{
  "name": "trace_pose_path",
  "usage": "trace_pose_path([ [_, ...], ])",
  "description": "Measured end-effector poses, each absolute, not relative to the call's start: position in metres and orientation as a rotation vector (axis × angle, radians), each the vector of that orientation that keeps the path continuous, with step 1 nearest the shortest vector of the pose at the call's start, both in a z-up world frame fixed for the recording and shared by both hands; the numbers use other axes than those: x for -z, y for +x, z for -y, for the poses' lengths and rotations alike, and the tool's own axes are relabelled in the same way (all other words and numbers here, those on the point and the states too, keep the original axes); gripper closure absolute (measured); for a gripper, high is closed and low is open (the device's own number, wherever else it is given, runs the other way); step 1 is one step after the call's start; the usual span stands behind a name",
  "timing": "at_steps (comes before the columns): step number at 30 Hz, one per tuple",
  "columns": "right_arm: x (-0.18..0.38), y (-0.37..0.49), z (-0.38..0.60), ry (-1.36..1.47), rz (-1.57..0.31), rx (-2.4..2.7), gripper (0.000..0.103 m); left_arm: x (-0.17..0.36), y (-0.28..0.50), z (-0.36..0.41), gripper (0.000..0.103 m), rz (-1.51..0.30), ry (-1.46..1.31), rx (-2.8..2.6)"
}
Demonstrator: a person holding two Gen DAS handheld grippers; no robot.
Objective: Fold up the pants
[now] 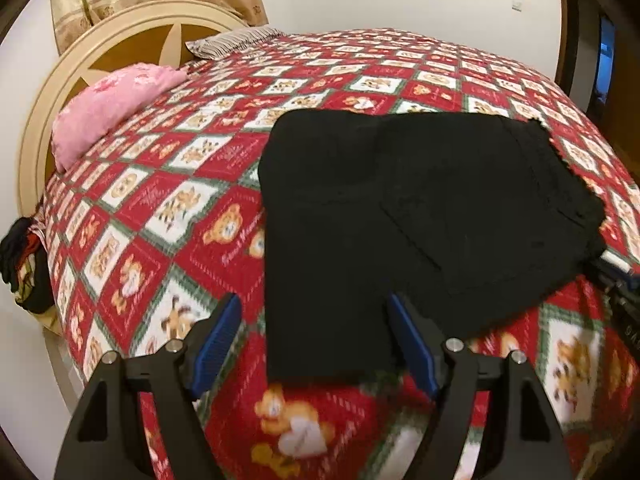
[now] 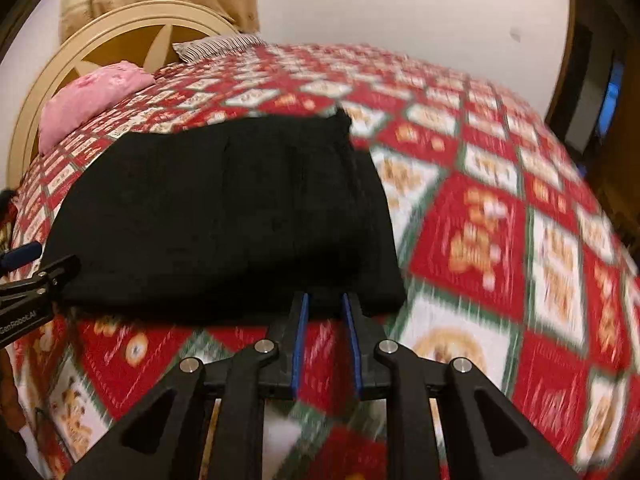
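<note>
Black pants (image 1: 420,216) lie folded in layers on the bed, also seen in the right wrist view (image 2: 224,216). My left gripper (image 1: 314,308) is open wide, its blue pads either side of the pants' near left edge, just above the cloth. My right gripper (image 2: 325,300) has its fingers a narrow gap apart at the pants' near right edge; nothing is seen held between them. The left gripper's tip shows at the left of the right wrist view (image 2: 36,276), and the right gripper's body at the right edge of the left wrist view (image 1: 620,292).
The bed has a red, white and green bear-pattern quilt (image 1: 180,208). A pink pillow (image 1: 108,108) and a striped pillow (image 1: 232,42) lie by the round headboard (image 1: 48,92). Dark clothes (image 1: 20,256) hang off the left side. A wall and doorway are behind.
</note>
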State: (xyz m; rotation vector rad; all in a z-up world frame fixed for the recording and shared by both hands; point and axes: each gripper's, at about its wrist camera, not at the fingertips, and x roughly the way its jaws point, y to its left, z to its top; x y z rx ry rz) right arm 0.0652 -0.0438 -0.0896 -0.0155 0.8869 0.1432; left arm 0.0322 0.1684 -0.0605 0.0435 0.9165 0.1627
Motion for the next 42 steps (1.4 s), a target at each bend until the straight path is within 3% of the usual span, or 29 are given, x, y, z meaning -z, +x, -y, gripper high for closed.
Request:
trace_pose_path([
  [2, 0.088, 0.053, 0.044, 0.010, -0.883, -0.140, 0.084, 0.061, 0.025, -0.169, 0.025, -0.940, 0.022, -0.144],
  [4, 0.085, 0.039, 0.041, 0.017, -0.879, -0.140, 0.075, 0.064, 0.015, -0.168, 0.025, -0.972, 0.012, -0.126],
  [6, 0.084, 0.026, 0.037, 0.020, -0.883, -0.129, 0.043, 0.069, 0.006, -0.162, 0.025, -0.990, 0.030, -0.110],
  [7, 0.083, 0.022, 0.035, 0.020, -0.883, -0.126, 0.040, 0.073, 0.002, -0.158, 0.025, -0.997, 0.053, -0.113],
  [16, 0.085, -0.010, 0.029, 0.000, -0.934, -0.116, 0.039, 0.078, -0.014, -0.148, 0.025, -1.008, 0.075, -0.109],
  [23, 0.085, -0.023, 0.026, -0.050, -1.046, -0.062, 0.039, 0.081, -0.029, -0.149, 0.011, -1.089, 0.061, -0.104],
  [27, 0.077, -0.037, 0.024, -0.077, -1.039, -0.045, 0.039, 0.078, -0.039, -0.153, 0.011, -1.117, 0.061, -0.114],
  [32, 0.049, -0.063, 0.024, -0.019, -0.944, -0.045, 0.039, 0.047, -0.069, -0.150, 0.011, -0.972, 0.120, -0.120],
  [35, 0.029, -0.083, 0.022, 0.006, -0.860, -0.039, 0.039, 0.023, -0.094, -0.150, 0.000, -0.840, 0.128, -0.113],
  [42, -0.003, -0.135, 0.014, 0.030, -0.701, -0.008, 0.039, -0.010, -0.131, -0.157, 0.000, -0.636, 0.129, -0.071],
])
